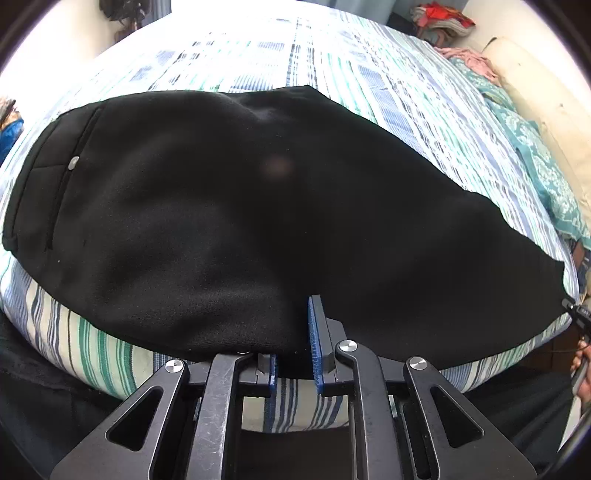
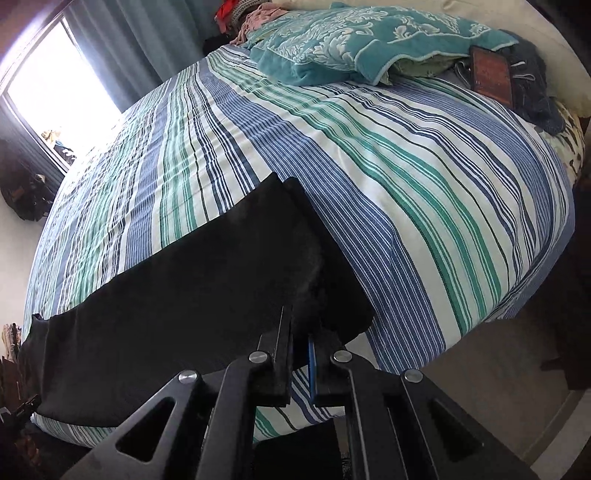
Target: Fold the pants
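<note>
Black pants [image 1: 229,206] lie folded lengthwise across the striped bed, waistband and pocket at the left, leg ends at the right. My left gripper [image 1: 295,332] is at the near edge of the pants, its jaws a little apart with black cloth lying between them; the left finger is hidden under the fabric. My right gripper [image 2: 301,332] is shut on the leg end of the pants [image 2: 192,295] at the bed's near edge. It also shows at the far right of the left wrist view [image 1: 576,314].
The striped bedspread [image 2: 369,166] covers the bed. A teal patterned blanket [image 2: 354,40], a dark tablet [image 2: 493,75] and dark clothes lie near the headboard. A pile of clothes [image 1: 443,18] sits beyond the bed. A bright window [image 2: 55,85] is at the left.
</note>
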The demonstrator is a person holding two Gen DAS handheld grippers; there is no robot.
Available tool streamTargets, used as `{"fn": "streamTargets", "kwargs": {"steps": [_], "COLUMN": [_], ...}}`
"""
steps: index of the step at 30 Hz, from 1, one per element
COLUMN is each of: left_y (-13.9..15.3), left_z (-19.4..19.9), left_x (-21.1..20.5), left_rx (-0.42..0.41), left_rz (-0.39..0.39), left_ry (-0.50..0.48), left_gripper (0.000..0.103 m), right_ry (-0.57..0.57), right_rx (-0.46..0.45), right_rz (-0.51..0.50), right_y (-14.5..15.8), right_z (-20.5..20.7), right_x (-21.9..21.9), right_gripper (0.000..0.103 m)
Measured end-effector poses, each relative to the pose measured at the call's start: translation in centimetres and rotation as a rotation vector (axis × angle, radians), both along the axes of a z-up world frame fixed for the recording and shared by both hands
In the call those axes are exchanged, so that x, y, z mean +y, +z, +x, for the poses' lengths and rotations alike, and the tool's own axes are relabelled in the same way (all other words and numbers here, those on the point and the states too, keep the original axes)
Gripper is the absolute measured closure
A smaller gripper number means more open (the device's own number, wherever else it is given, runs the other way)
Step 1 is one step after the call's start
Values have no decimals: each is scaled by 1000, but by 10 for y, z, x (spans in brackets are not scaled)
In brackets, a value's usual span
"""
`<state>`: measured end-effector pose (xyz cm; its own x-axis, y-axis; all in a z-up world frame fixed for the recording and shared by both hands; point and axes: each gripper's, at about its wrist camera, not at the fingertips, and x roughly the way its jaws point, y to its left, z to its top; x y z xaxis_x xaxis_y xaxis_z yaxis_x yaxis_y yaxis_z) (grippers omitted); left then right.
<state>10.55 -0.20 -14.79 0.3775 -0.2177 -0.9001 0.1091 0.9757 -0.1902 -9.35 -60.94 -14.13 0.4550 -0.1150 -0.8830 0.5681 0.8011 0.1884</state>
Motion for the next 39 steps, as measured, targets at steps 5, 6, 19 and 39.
{"fn": "streamTargets", "kwargs": {"steps": [5,6,19,39], "left_y": [0,-2,-2,18], "left_z": [0,4,2,-31], "left_x": [-6,-19,-38,-23], "left_rx": [2,0,-16,-27], "left_rz": [39,55,123,217], "left_ry": [-10,-14,-26,-45], "left_gripper": [91,91,91,51], "right_ry": [-1,-1,6,-29], "right_rx": [9,11,26,45], "right_rz": [-9,-11,-38,-144], "right_y": [0,-1,0,22], "right_z": [2,2,5,-21], "right_x": [1,1,5,-15], "right_gripper": [97,97,97,47]}}
